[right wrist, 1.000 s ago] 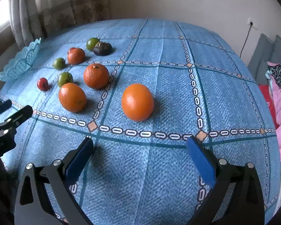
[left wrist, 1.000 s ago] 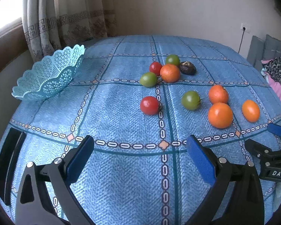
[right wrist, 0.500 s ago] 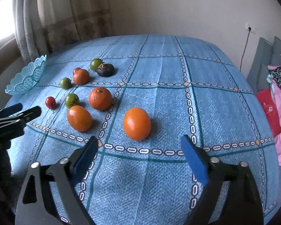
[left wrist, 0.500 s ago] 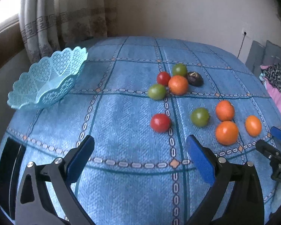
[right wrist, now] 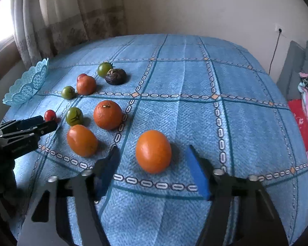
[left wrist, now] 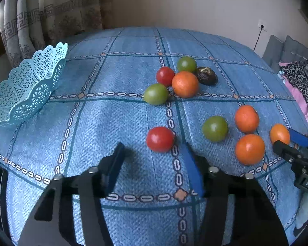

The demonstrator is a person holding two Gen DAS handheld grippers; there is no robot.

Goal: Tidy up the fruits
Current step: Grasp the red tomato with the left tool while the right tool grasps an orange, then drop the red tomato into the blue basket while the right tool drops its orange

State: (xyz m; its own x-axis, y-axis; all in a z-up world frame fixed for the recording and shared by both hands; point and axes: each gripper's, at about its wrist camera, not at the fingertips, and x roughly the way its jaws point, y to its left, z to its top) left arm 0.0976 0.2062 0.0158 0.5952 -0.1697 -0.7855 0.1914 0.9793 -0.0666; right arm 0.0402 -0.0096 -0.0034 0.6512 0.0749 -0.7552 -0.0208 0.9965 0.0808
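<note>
Left hand-held gripper (left wrist: 154, 155) spread, empty, low over blue-clothed bench (left wrist: 123, 123), red tomato (left wrist: 159, 139) just ahead between finger lines. Right hand-held gripper (right wrist: 153, 164) spread, empty, orange (right wrist: 153, 151) just ahead between tips, apart from both. Remaining fruits scattered on cloth. Basket (left wrist: 24, 90) at left edge, well apart from fruit.

fruits (left wrist: 184, 84): red, green, orange | loose on cloth | basket (left wrist: 26, 90): empty

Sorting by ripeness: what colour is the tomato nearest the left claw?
Red; the tomato shows best in the left wrist view.
</note>
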